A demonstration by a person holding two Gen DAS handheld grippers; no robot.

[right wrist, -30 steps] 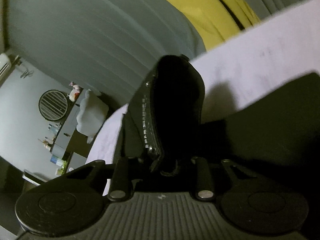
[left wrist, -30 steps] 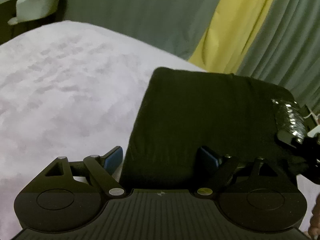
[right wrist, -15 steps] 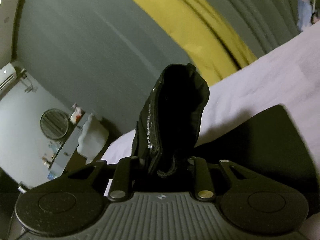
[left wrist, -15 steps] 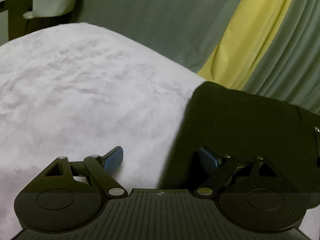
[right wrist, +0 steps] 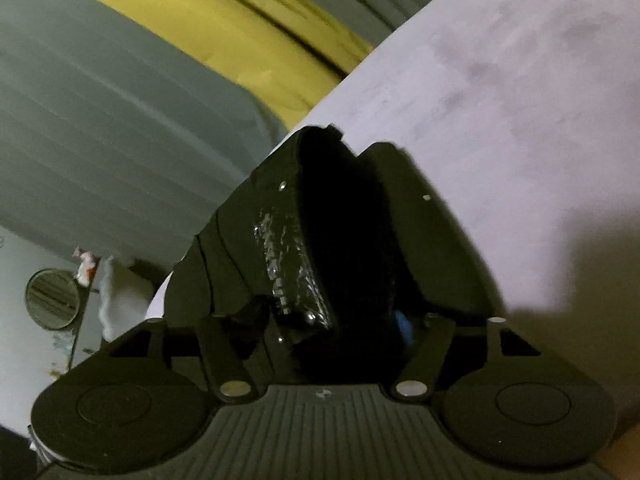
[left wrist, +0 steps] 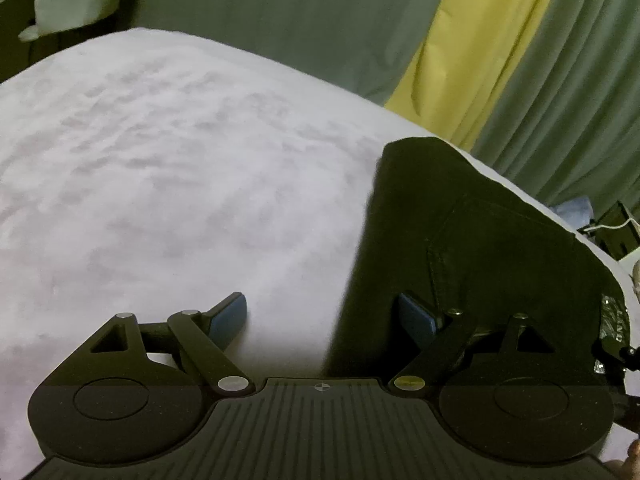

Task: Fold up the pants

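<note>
Two claws work over one pair of black pants lying folded on the pale bed. The left gripper stands wide and empty, the pants' edge beneath its right finger. The right gripper has just been opening, with a bunched fold of the pants between its jaws.

1. Pale bedspread fills the left wrist view's centre.
2. Grey curtain at 12 o'clock, yellow curtain at 1.
3. White plush at 11.
4. Round fan at 9 in the right wrist view.
</note>
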